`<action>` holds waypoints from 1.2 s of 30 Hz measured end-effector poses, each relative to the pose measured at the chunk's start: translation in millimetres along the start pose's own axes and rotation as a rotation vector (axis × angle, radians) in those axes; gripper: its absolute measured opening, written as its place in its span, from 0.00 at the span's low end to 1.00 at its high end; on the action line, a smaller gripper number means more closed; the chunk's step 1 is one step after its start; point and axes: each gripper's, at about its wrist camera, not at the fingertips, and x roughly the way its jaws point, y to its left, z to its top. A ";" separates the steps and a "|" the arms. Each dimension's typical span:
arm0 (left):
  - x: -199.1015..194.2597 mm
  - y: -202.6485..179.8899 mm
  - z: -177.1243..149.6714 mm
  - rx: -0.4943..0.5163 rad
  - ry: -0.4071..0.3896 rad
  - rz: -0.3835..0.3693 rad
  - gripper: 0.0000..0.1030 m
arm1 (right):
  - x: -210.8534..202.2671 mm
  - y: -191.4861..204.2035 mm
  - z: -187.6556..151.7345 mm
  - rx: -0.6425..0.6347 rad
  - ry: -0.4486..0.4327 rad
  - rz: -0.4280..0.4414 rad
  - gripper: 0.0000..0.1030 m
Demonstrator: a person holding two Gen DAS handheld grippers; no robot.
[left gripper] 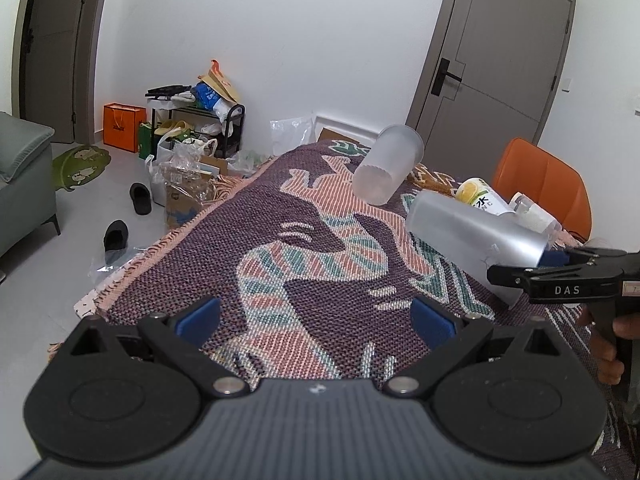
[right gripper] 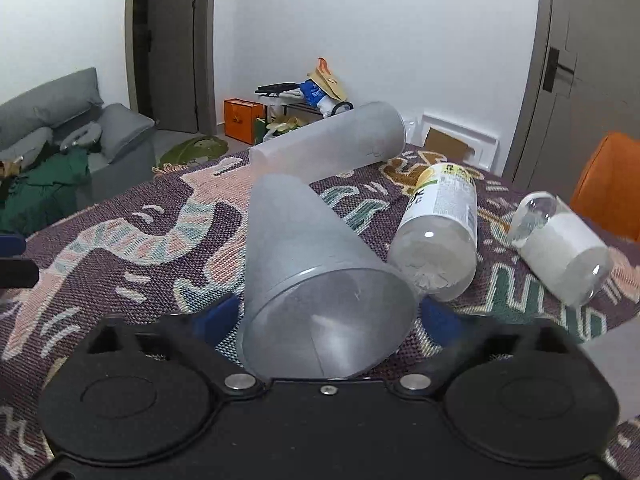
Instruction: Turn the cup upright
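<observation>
Here: right gripper (right gripper: 326, 316) jaws bracket cup (right gripper: 316, 276) | left gripper (left gripper: 316, 316) spread

White capitals "DAS" stand on the black body of the right claw (left gripper: 516, 270), at the right edge of the left wrist view. The lemon-label bottle (left gripper: 480, 196), right of centre in that view, carries a large dark Chinese character "水". Its small back print in the right wrist view is too fine to read.

White walls (left gripper: 280, 20), grey doors (left gripper: 500, 52)
</observation>
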 end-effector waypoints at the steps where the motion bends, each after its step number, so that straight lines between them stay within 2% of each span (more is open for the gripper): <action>1: -1.5 -0.1 0.6 -0.001 -0.004 0.000 0.98 | -2.6 -1.4 -0.4 0.013 -0.004 0.002 0.82; 10: -13.8 -7.0 5.6 0.014 -0.033 -0.011 0.98 | -45.7 8.9 -17.9 0.042 -0.022 0.042 0.81; 20: -27.5 -28.7 4.6 0.068 -0.050 -0.054 0.98 | -98.8 23.0 -48.5 0.067 -0.027 0.137 0.82; 30: -40.2 -47.0 3.7 0.126 -0.064 -0.085 0.98 | -109.1 23.3 -69.2 0.094 -0.027 0.194 0.83; 36: -38.9 -59.1 3.1 0.193 -0.050 -0.110 0.98 | -111.1 17.0 -77.2 0.118 -0.011 0.194 0.92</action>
